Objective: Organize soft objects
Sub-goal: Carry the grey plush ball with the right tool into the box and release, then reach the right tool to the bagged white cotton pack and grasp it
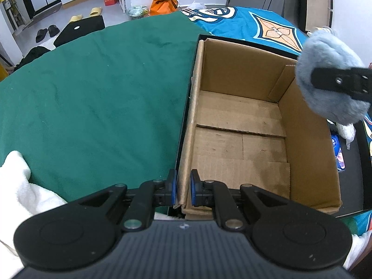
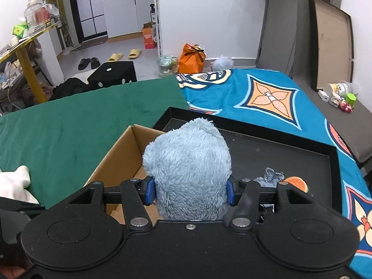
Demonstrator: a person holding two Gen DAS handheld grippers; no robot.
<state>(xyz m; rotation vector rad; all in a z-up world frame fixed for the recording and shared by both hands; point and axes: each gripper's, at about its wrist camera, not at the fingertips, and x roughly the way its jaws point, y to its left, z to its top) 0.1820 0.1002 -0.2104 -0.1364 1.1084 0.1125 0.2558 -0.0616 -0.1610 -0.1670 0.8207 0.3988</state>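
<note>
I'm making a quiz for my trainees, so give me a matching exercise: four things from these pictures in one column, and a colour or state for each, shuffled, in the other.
Things:
1. cardboard box
2. fluffy blue toy
3. left gripper
4. cloth

States:
A. clamped on the box's near wall
B. dark green, spread flat
C. held in the right gripper
D. open-topped, nothing inside

Pairs: 1-D, 2-C, 3-A, 4-B

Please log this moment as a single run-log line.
left tongs: shut on cardboard box wall | right tongs: shut on blue plush, above box | box: empty
</note>
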